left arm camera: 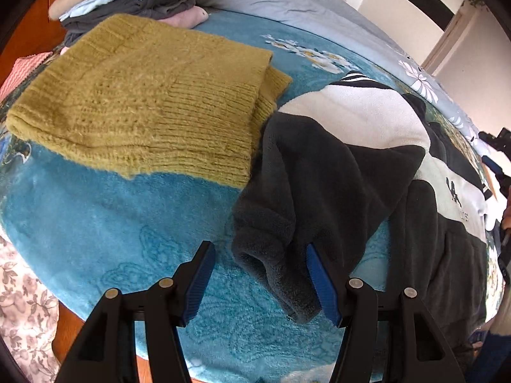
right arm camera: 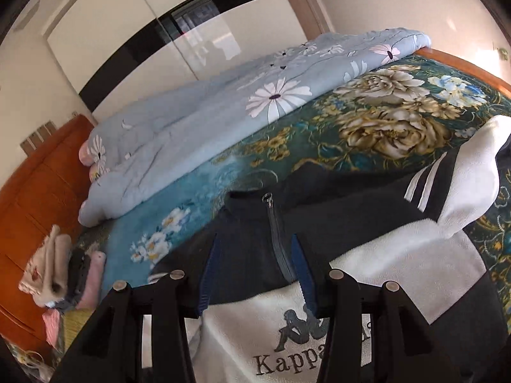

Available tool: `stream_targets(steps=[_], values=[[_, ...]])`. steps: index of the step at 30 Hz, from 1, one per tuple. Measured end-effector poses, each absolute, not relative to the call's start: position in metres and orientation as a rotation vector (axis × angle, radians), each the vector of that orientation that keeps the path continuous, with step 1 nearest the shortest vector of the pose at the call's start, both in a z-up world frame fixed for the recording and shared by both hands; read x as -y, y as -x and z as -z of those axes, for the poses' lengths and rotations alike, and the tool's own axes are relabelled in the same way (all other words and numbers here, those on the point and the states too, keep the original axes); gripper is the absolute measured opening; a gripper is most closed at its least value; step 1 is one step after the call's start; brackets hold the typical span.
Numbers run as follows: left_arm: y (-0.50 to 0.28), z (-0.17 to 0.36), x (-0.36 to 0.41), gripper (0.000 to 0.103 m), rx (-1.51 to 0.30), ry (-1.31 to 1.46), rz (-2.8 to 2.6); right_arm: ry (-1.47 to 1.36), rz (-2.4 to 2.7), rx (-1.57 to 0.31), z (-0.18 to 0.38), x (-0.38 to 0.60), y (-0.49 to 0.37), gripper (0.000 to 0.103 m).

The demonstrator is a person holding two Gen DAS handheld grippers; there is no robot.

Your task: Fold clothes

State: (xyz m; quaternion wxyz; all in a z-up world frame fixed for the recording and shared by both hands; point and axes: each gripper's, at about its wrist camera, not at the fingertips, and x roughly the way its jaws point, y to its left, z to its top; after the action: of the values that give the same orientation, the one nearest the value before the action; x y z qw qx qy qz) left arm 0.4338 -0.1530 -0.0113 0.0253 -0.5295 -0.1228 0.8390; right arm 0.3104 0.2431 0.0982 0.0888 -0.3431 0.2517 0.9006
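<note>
- Bedroom setting: teal floral blanket (left arm camera: 105, 220) on bed w/ wooden headboard (right arm camera: 35, 191); pale-blue daisy quilt (right arm camera: 198, 108) bunched along far side.
- Left gripper (left arm camera: 258, 282): jaws spread, nothing pinched; dark sleeve cuff (left arm camera: 281, 271) lies between the fingers, touching the right-hand blue pad.
- Right gripper (right arm camera: 257, 274): jaws apart, released, poised low over the zip (right arm camera: 278, 233) at the collar; contact w/ fabric cannot be told.
- Black-and-white fleece jacket (left arm camera: 357, 118): spread on blanket, just beside folded mustard sweater (left arm camera: 150, 95); stack of folded items (left arm camera: 143, 3) beyond.
- Technique (judged): close on cuff edge, grab all layers, carry sleeve flat across chest; keep seam straight, avoid bunching.
</note>
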Motion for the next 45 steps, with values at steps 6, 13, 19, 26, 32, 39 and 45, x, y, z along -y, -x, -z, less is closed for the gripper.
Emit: stream_targets(steps=[6, 13, 19, 26, 32, 39, 45], values=[[-0.438, 0.001, 0.142, 0.017, 0.322, 1.550, -2.654, 1.032, -2.602, -0.757, -0.083, -0.260, -0.321, 0.047], [-0.420, -0.118, 0.179, 0.015, 0.125, 1.197, -3.023, 1.018, -2.513, -0.801, -0.076, -0.286, -0.333, 0.047], [-0.349, -0.166, 0.212, 0.015, -0.219, 1.235, -3.288, 1.039, -2.452, -0.798, -0.072, -0.302, -0.335, 0.047], [-0.290, -0.221, 0.151, 0.015, 0.118, 1.245, -2.904, 1.101, -2.425, -0.842, -0.062, -0.315, -0.334, 0.047], [-0.259, -0.263, -0.007, 0.015, 0.029, 1.060, -2.536, 1.085, -2.364, -0.911, -0.057, -0.335, -0.341, 0.047], [-0.233, -0.197, -0.176, 0.015, -0.119, 1.203, -2.303, 0.988, -2.292, -1.024, -0.057, -0.361, -0.357, 0.047], [-0.243, -0.134, -0.267, 0.017, -0.259, 1.285, -2.201, 0.958, -2.218, -1.093, -0.044, -0.389, -0.363, 0.047]])
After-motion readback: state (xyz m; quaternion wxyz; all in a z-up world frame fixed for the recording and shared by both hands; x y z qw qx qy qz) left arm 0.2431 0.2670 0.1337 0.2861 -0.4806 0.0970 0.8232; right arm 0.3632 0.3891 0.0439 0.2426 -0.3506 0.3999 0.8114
